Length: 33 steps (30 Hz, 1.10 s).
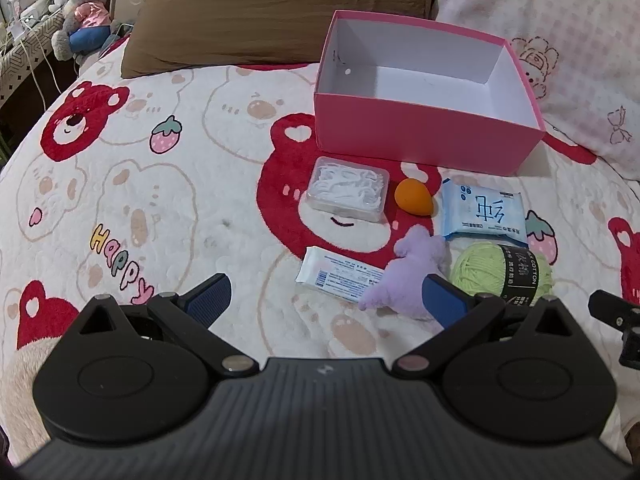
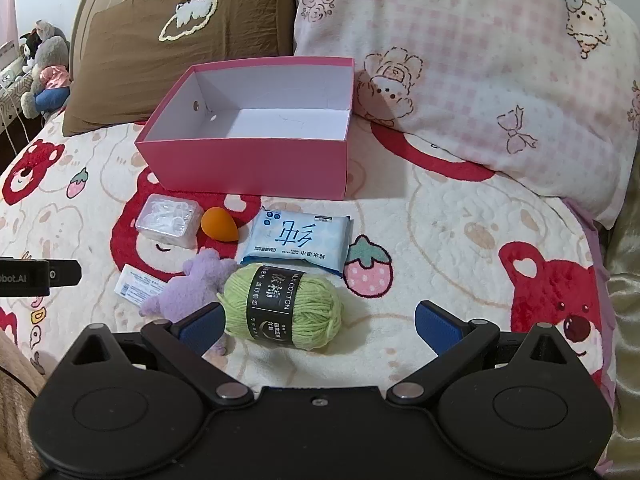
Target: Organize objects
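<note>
I count one pink box, two tissue packs, one yarn ball, one orange sponge, one floss case, one purple plush.

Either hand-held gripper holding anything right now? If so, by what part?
Nothing held. The left hand-held gripper and the right hand-held gripper are both wide open above the blanket; the green yarn lies free.

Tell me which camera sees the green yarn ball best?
The right wrist view: the green yarn ball lies whole and close there. In the left wrist view a gripper finger hides part of it.
</note>
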Each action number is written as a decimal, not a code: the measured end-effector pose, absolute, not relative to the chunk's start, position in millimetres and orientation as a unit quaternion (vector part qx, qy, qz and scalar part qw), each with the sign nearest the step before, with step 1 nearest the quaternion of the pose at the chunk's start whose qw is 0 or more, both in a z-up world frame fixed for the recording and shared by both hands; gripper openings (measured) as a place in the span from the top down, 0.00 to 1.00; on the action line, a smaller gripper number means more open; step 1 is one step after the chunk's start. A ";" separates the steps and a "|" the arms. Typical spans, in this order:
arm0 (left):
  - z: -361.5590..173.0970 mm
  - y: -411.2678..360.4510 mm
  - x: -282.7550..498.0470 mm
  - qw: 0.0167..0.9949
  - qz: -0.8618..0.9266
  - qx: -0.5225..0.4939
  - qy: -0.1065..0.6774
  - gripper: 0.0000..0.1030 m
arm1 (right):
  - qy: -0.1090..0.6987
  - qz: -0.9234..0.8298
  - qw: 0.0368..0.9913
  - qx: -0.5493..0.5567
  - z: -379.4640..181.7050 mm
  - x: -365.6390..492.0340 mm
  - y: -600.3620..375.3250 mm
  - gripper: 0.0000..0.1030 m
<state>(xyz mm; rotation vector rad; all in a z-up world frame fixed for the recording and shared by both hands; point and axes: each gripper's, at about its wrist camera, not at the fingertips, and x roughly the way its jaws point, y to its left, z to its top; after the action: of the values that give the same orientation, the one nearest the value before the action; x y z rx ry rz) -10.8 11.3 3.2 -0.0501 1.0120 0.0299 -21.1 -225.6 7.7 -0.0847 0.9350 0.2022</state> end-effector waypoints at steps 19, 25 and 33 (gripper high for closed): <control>-1.6 4.6 -9.1 0.869 0.006 -0.023 0.495 0.00 | 0.445 0.102 0.888 -0.051 5.8 -21.1 -222.2 0.01; -2.1 3.2 -8.9 0.868 0.004 -0.021 0.497 0.00 | 0.444 0.103 0.889 -0.053 5.1 -21.1 -221.5 0.01; 0.5 1.5 -10.3 0.867 -0.001 -0.018 0.498 0.00 | 0.438 0.108 0.891 -0.057 4.8 -20.2 -221.6 0.01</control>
<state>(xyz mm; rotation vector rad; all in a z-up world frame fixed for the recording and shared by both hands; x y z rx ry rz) -10.3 1.5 0.5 -0.0375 1.0424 -0.0015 -20.2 -221.6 4.8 -0.1177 0.9089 0.2247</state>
